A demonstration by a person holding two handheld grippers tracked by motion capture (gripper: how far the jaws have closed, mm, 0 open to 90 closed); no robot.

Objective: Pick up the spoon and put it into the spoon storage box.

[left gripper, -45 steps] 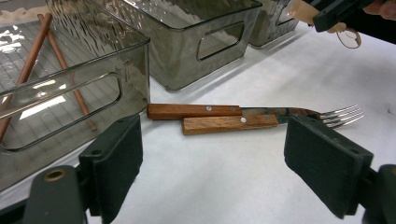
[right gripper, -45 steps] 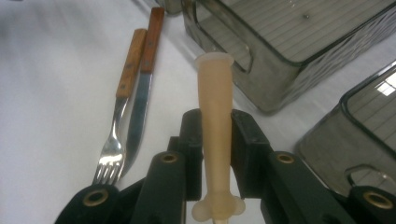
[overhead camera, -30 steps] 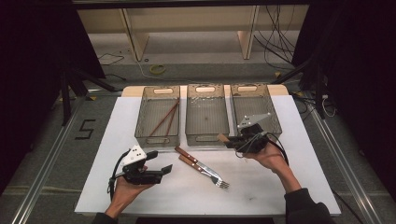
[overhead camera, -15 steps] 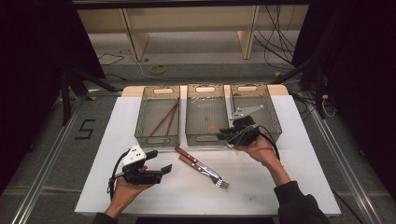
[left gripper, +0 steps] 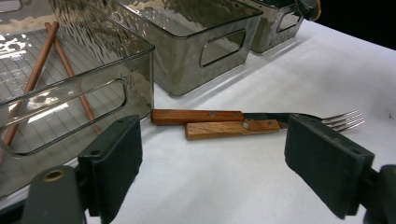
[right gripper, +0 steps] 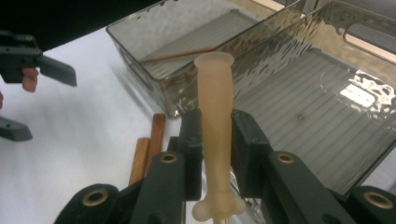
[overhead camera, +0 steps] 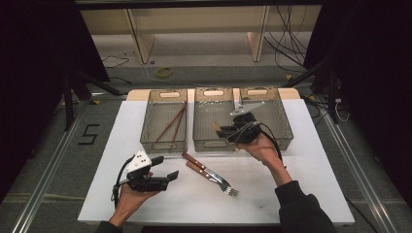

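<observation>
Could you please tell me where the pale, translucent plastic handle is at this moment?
The pale translucent plastic handle is clamped between the right gripper's jaws, over the near rim of the middle smoky clear bin, seen in the right gripper view.

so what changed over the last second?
The right gripper, shut on a pale handle, slid left from over the right bin to the near edge of the middle bin. The left gripper stayed open and in place; the two wooden-handled utensils and the chopsticks didn't move.
</observation>
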